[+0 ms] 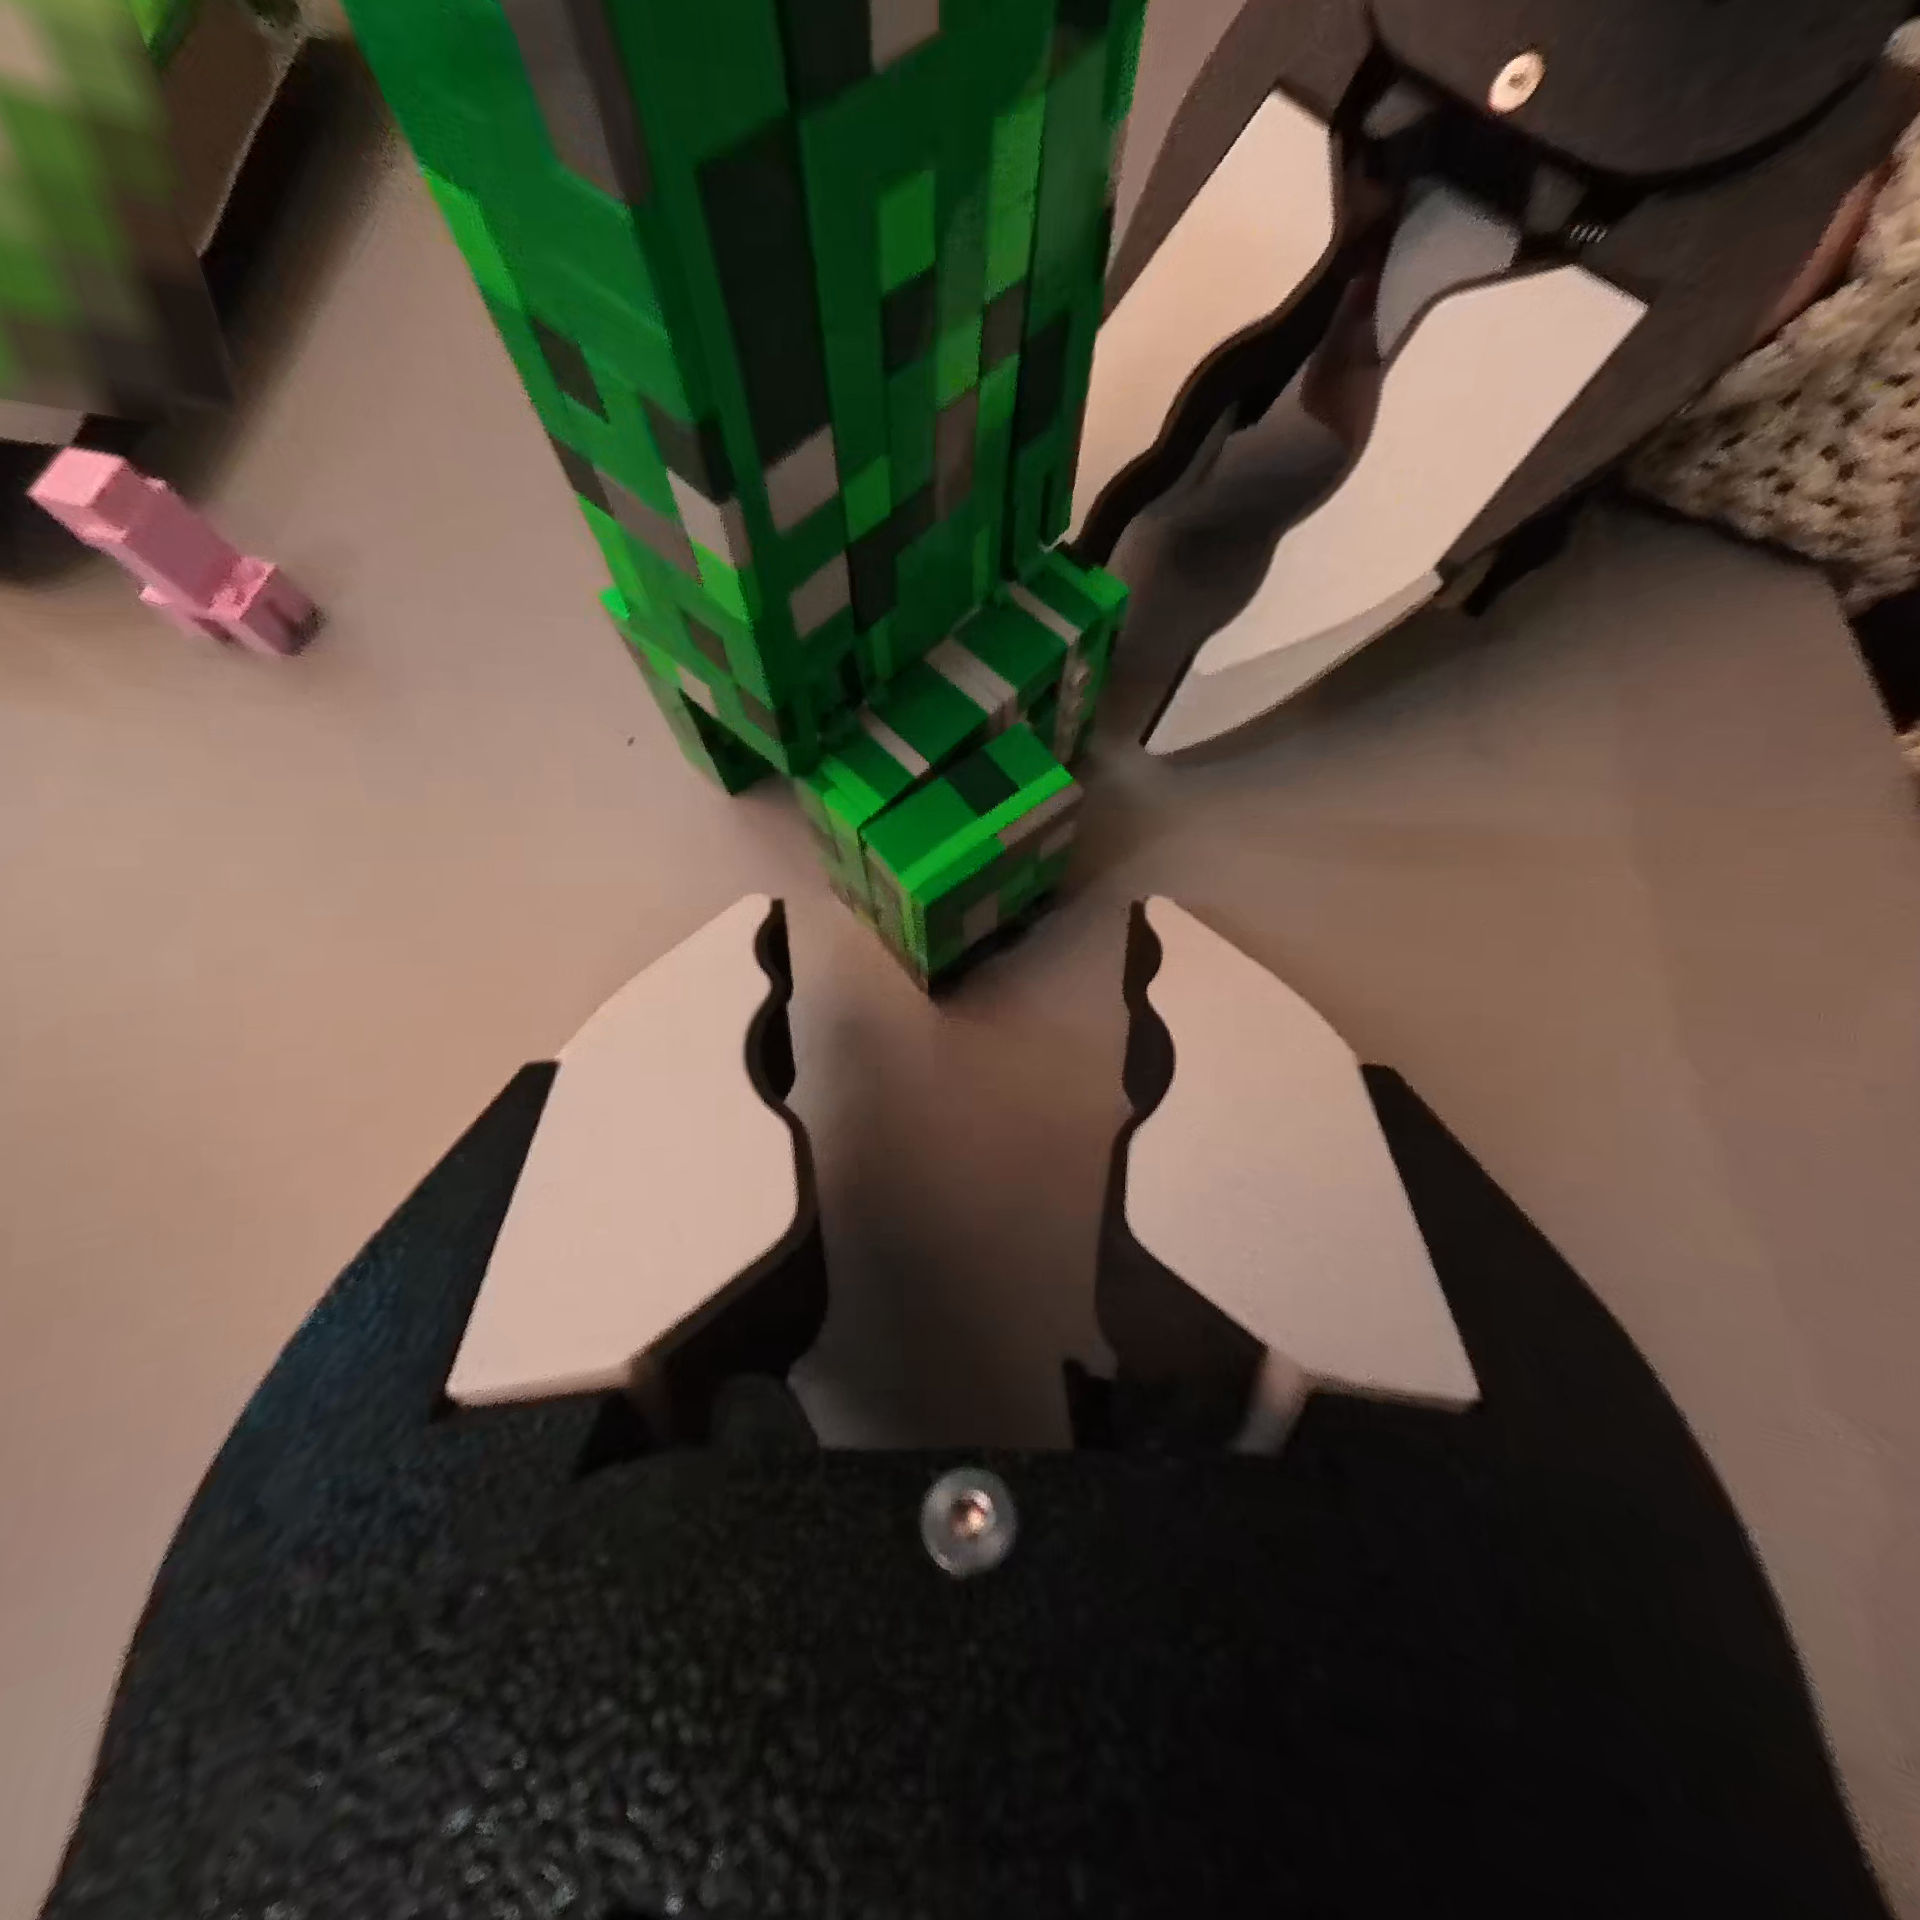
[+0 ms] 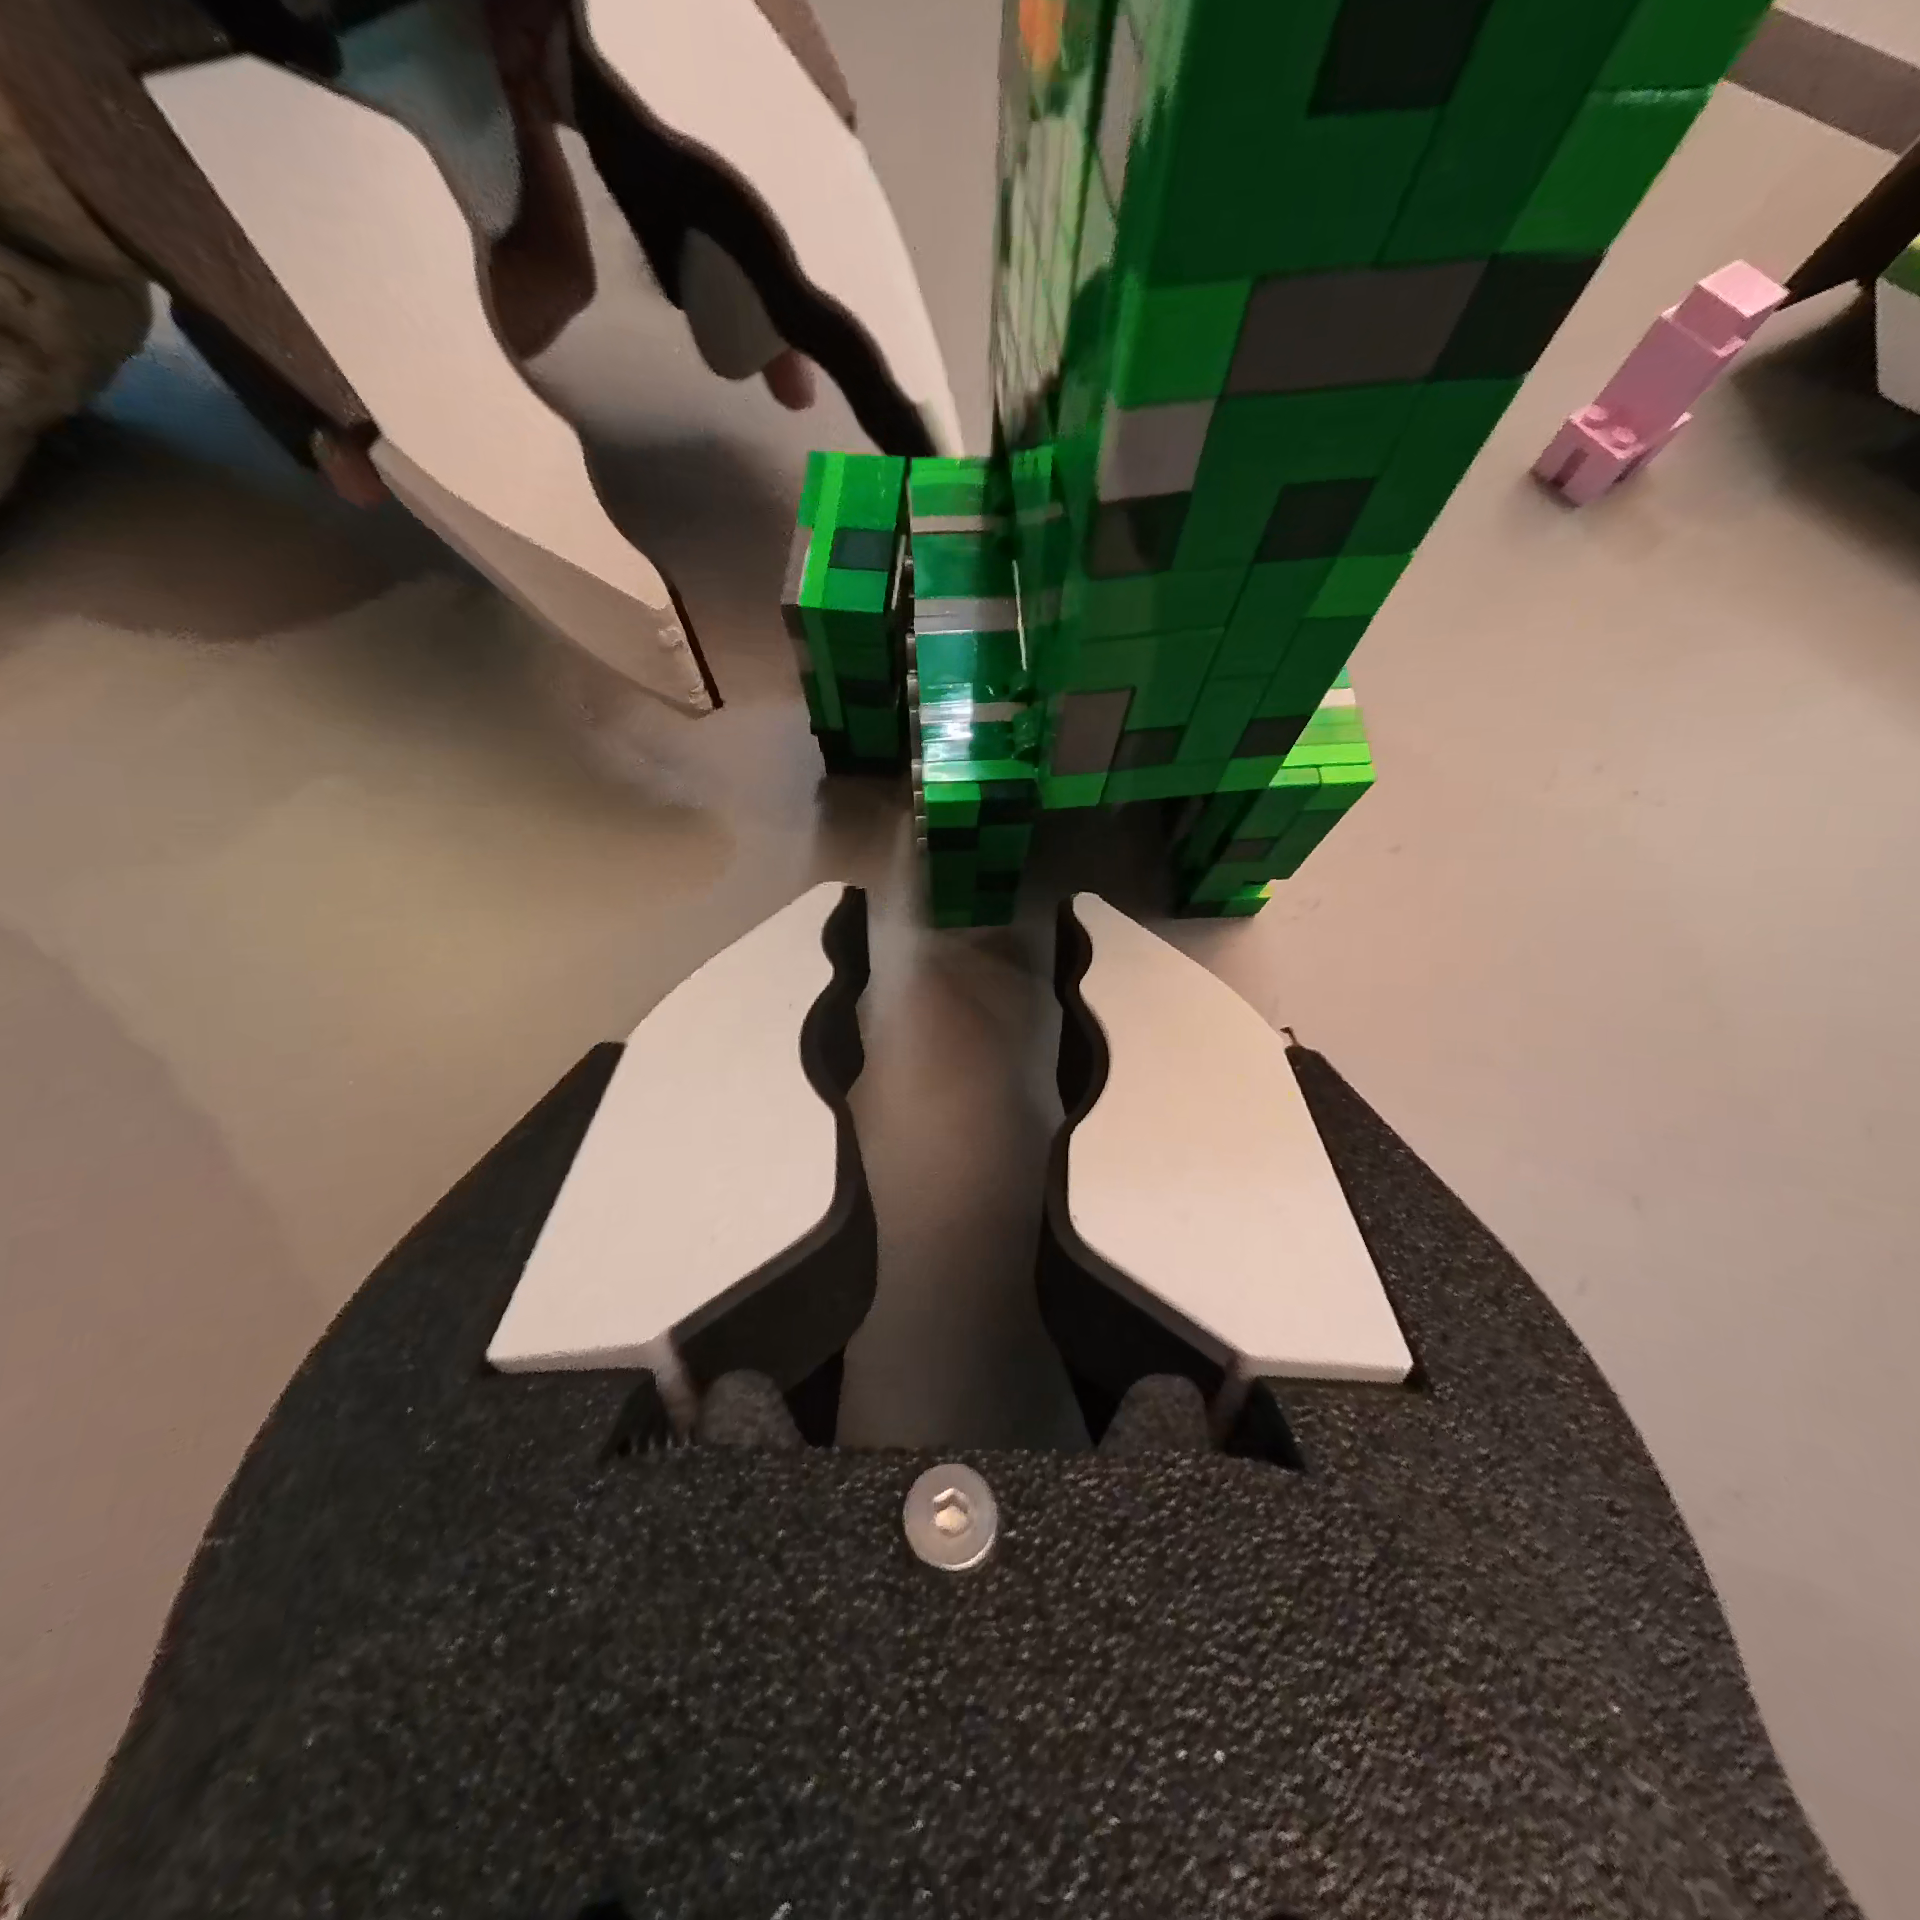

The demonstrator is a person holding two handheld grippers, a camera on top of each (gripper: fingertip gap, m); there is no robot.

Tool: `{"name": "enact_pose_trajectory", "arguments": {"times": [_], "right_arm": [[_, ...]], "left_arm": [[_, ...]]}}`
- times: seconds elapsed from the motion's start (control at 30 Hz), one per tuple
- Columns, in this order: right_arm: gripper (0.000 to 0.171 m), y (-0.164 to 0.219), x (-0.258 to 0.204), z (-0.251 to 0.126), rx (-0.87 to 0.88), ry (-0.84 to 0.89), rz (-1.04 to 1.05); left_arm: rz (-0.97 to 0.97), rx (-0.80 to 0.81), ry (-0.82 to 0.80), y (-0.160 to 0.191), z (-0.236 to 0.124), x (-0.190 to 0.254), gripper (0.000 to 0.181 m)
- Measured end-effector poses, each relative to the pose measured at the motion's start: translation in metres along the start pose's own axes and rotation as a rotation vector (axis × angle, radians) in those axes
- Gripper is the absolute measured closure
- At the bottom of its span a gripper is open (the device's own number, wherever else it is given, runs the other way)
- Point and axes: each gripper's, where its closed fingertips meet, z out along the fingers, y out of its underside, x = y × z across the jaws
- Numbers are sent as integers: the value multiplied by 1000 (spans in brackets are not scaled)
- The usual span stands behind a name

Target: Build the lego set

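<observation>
A tall green, grey and black lego tower (image 1: 831, 312) stands on the grey table (image 1: 312, 935), with short green foot blocks (image 1: 966, 862) at its base. My left gripper (image 1: 956, 920) is open and empty, its fingertips just short of the nearest foot block. My right gripper (image 2: 961, 902) is open and empty, its tips just short of another foot block (image 2: 977, 852) at the tower (image 2: 1299, 416) base. Each gripper shows in the other view: the right one (image 1: 1132, 644) at the upper right beside the base, the left one (image 2: 821, 571) at the upper left.
A small pink lego figure (image 1: 177, 561) lies on the table left of the tower; it also shows in the right wrist view (image 2: 1642, 384). A blurred green and black box (image 1: 83, 229) stands at the far left. A speckled sleeve (image 1: 1818, 416) is behind the right gripper. Left tips to right tips: about 6 centimetres. The left tips stand about 15 centimetres off the small pink lego figure (image 1: 177, 561). Seen from the right wrist view (image 2: 1635, 384) as well.
</observation>
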Motion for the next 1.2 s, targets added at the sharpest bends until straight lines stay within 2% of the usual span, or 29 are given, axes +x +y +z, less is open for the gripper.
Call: {"name": "enact_pose_trajectory", "arguments": {"times": [0.17,0.27,0.53,0.7,0.83,0.97,1.2], "right_arm": [[136,0,-1,1,1,-34,27],[136,-3,0,0,19,-58,48],[136,-5,4,6,9,-21,34],[135,-7,5,3,33,-43,62],[132,2,6,-4,11,-30,81],[132,11,-3,-10,-14,-42,103],[127,5,-4,-6,1,15,95]], "left_arm": [[-66,32,128,-6,9,1,120],[-66,45,150,-6,12,2,120],[-60,50,90,-6,15,4,121],[-73,35,60,-5,16,11,110],[-116,7,-32,3,1,4,103],[-159,36,-4,1,-11,17,112],[-139,19,31,-3,0,34,111]]}}
